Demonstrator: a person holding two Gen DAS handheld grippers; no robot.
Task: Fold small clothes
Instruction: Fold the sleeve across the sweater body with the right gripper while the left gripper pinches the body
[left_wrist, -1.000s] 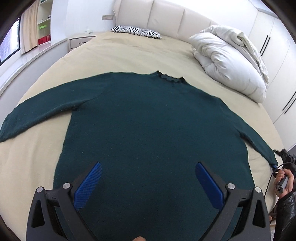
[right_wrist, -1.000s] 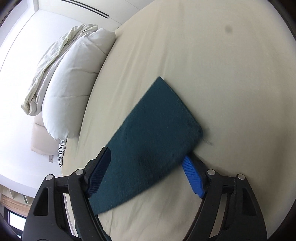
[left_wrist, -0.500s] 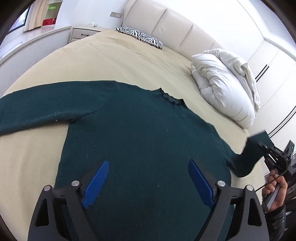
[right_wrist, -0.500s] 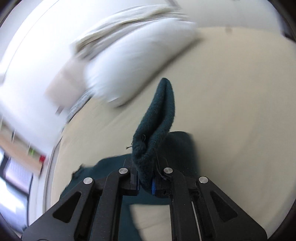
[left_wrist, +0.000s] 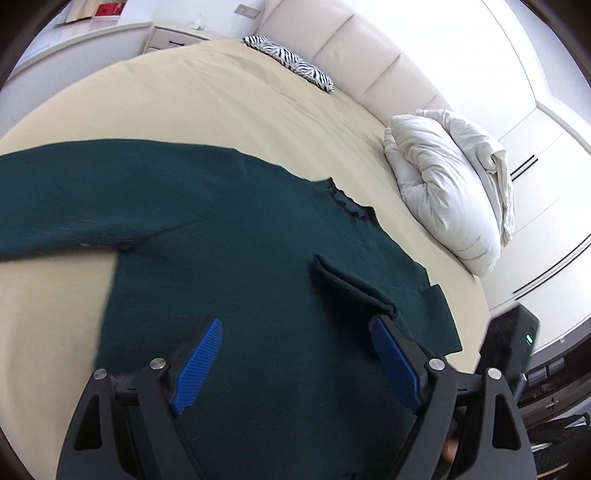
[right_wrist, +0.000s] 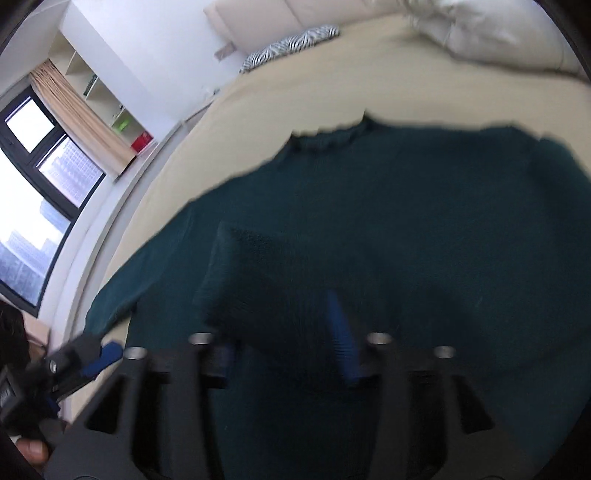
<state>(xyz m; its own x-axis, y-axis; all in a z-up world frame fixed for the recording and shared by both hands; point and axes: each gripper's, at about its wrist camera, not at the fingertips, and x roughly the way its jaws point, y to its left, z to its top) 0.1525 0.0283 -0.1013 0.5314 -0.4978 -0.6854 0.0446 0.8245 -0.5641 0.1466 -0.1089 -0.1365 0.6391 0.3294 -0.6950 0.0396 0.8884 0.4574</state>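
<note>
A dark green sweater (left_wrist: 229, 266) lies flat on the beige bed (left_wrist: 207, 99), its neck toward the headboard. One sleeve (left_wrist: 66, 206) stretches out to the left. The other sleeve (left_wrist: 351, 286) is folded across the body. My left gripper (left_wrist: 295, 325) hovers open over the lower body with nothing between its pads. In the blurred right wrist view, my right gripper (right_wrist: 280, 343) is over the folded sleeve (right_wrist: 258, 273). Its jaws are opening. The cuff sits between them and covers the left finger, while the right pad (right_wrist: 341, 332) stands clear of the cloth.
A bunched white duvet (left_wrist: 450, 192) lies at the bed's right side and a zebra cushion (left_wrist: 291, 66) by the padded headboard (left_wrist: 369, 55). A nightstand (left_wrist: 177, 35) stands at the far left, a window (right_wrist: 33, 206) beyond the bed. A black device (left_wrist: 511, 343) is at the right edge.
The right gripper closed on the sleeve's cuff, lifted it, swung it across onto the sweater's body and now has its jaws apart. The left gripper shifted and rolled, its jaws slightly narrower.
</note>
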